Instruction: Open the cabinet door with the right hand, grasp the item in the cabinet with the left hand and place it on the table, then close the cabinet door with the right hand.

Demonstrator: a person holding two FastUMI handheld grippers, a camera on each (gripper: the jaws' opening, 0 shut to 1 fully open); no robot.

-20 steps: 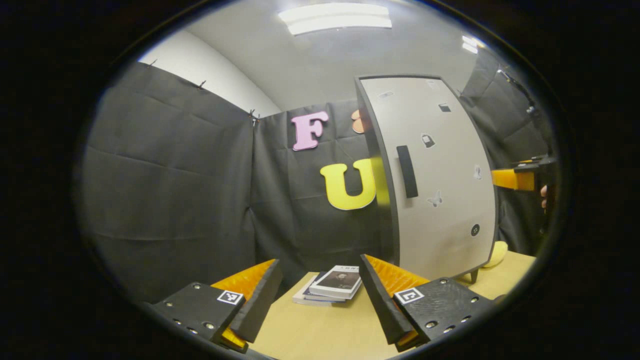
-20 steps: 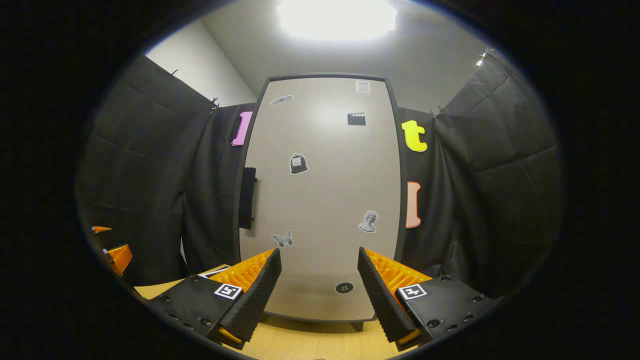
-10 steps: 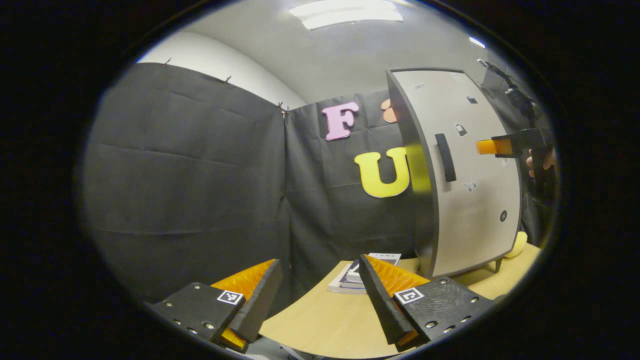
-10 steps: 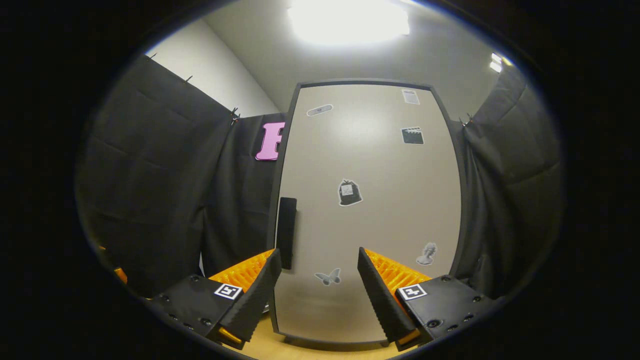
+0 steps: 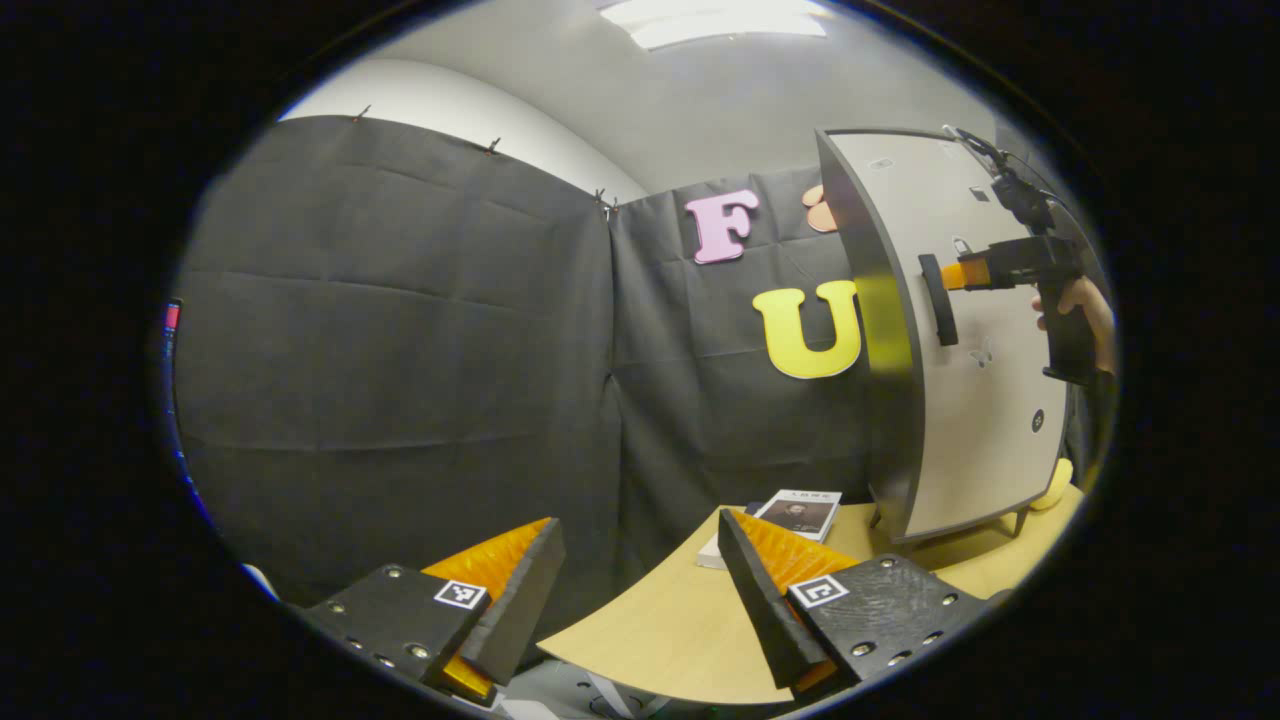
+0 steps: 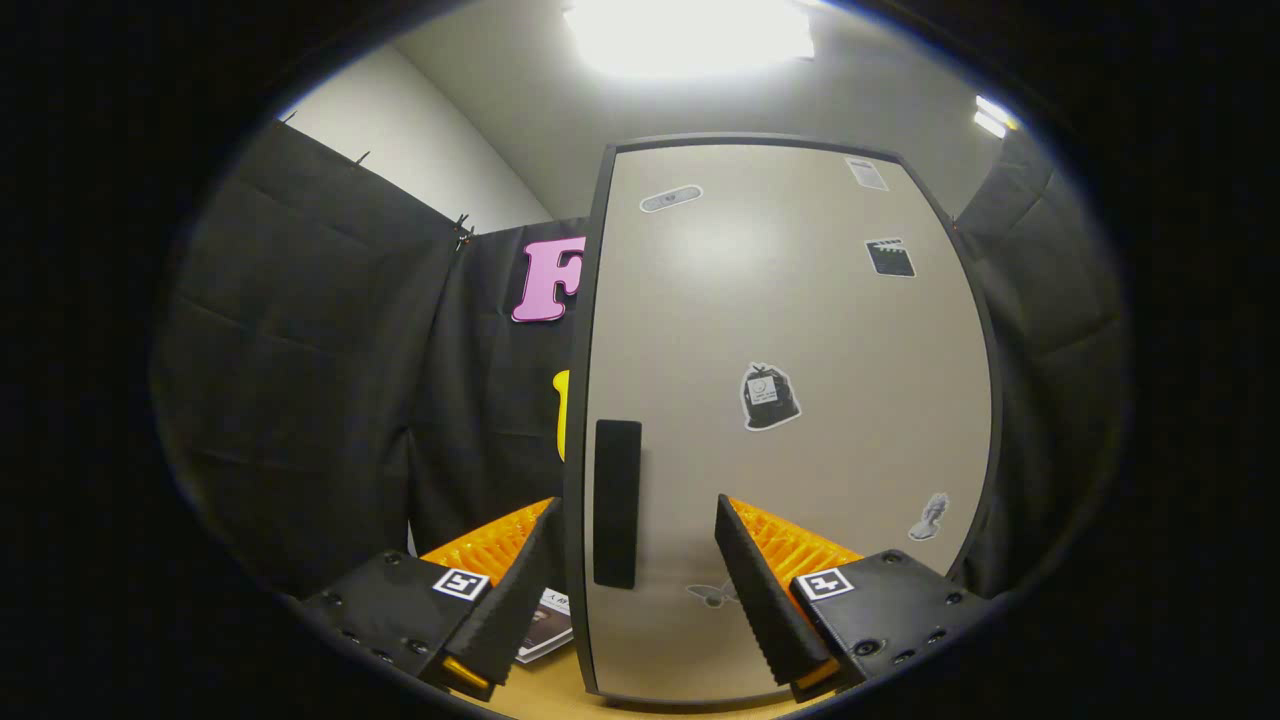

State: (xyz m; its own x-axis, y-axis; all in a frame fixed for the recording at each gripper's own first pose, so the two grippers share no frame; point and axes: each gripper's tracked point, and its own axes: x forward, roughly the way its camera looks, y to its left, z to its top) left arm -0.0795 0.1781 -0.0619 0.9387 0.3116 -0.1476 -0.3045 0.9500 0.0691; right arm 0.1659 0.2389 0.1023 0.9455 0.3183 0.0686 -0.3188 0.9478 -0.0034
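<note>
1. The right gripper (image 6: 635, 560) hovers spread wide before the cabinet door (image 6: 800, 420), its fingers to either side of the black handle (image 6: 617, 500) and not touching it. In the left gripper view it (image 5: 950, 275) sits just beside that handle (image 5: 937, 298), with a hand (image 5: 1080, 305) holding it.
2. The left gripper (image 5: 640, 580) hangs spread too, empty, over the near edge of the table (image 5: 660, 630).
3. The cabinet door is pale grey with a dark rim and small stickers, and it is closed. The item inside is hidden.
4. Against half a second ago, the handle has moved from beside the right gripper's finger into the gap between both fingers, and the door looms larger. The left gripper has swung leftward, so the cabinet now lies farther to the right.
5. The table is light wood. A stack of books (image 5: 790, 515) lies on it beside the cabinet (image 5: 960, 400), and something yellow (image 5: 1050, 485) shows behind the cabinet's foot.
6. Black cloth walls the booth, under a grey ceiling with a bright lamp (image 6: 690, 30).
</note>
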